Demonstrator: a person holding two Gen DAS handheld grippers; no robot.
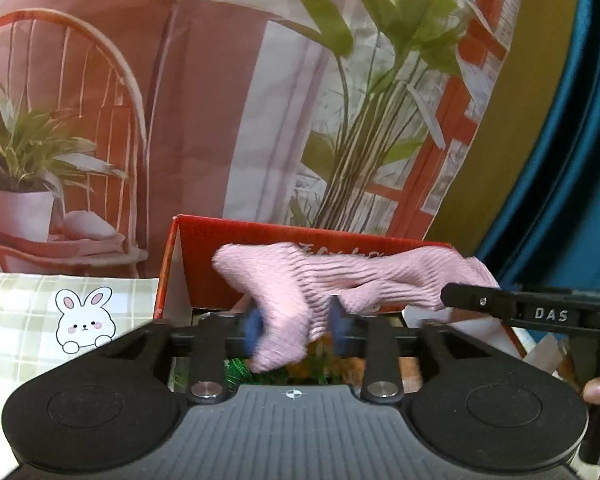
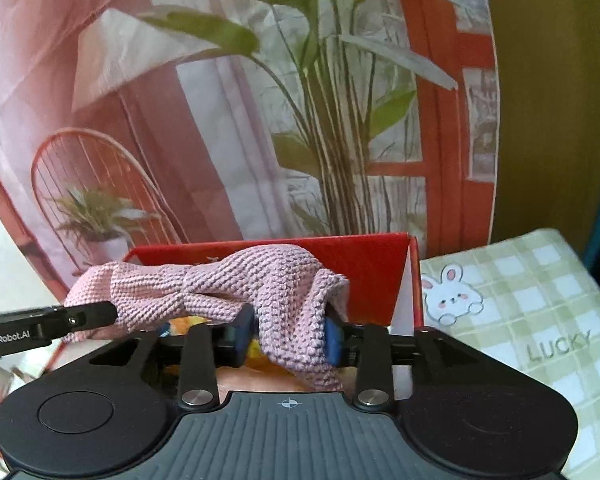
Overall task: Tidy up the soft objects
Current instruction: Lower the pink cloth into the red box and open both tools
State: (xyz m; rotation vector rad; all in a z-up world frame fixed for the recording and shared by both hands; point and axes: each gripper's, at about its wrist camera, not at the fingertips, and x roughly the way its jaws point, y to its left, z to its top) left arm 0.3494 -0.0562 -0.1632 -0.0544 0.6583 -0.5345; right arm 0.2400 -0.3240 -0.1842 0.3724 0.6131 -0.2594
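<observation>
A: Pink knit, one item: soft piece (image 1: 340, 280), ribbed, held up in the air betw. both tongs, just in front of the red box (image 1: 284, 236). Left to right pls.

B: Left end: left gripper (image 1: 298, 330), blue pads closed tight on a hanging fold of the knit. Right end: right gripper (image 2: 286, 336), likewise clamped on its own fold. Each gripper's black finger showed side-on in the other's view, pinching the far end. The knit was stretched across, sagging mid-span.

A: Progress?

B: Judged mid-step. Item was lifted, not yet placed. Box interior showed orange and green contents under the knit; couldn't ID them, so no count of what was already sorted. Left to do, prob.: straighten or fold, then set it down in the box. Couldn't tell if other soft items were waiting.

A: Surface?

B: Green-check cloth (image 1: 24, 320) w/ bunny print (image 1: 85, 320), beside the box.

A: Writing?

B: "DAS" on the right tool's finger; "GenRobot.AI" on the left tool's finger; "LUCKY" (image 2: 560, 346) on the cloth. White script on the box's inner face was mostly covered, unreadable.
</observation>
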